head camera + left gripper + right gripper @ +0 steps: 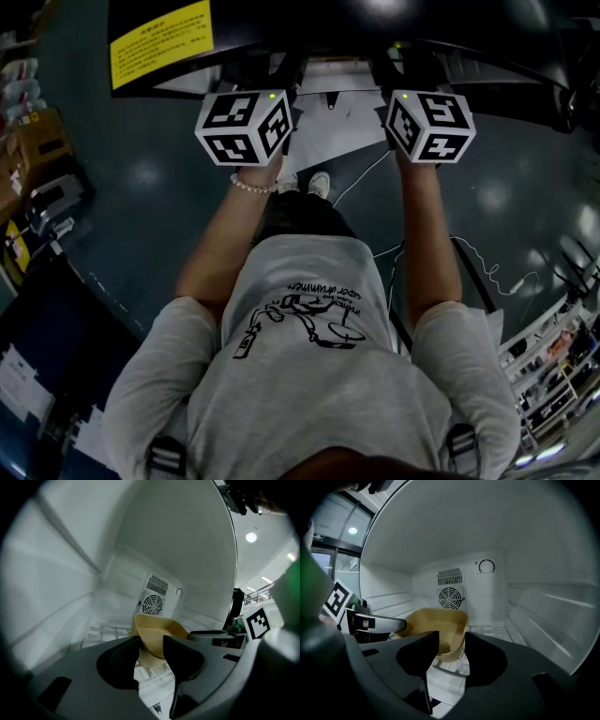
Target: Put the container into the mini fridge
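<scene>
The black fingers of the left gripper stand apart, with the near corner of a tan, open-topped plastic container between them. The black fingers of the right gripper also stand apart, astride the container's opposite wall, in a gap wider than that thin wall.

Both gripper views look into a white mini fridge, its smooth plastic walls filling most of each view. The container is inside it, at 6 o'clock of centre, low down at the white slatted shelf. On the back wall behind the container, a round fan grille sits at centre, with a small round dial toward 1 o'clock of it.

In the head view, a person in a light grey printed T-shirt fills the lower half, both bare forearms reaching toward 12 o'clock. Each arm ends at a black-and-white marker cube, one at 11 o'clock and one at 1 o'clock. A yellow printed label lies at 10 o'clock. A pale bead bracelet circles the left wrist.
</scene>
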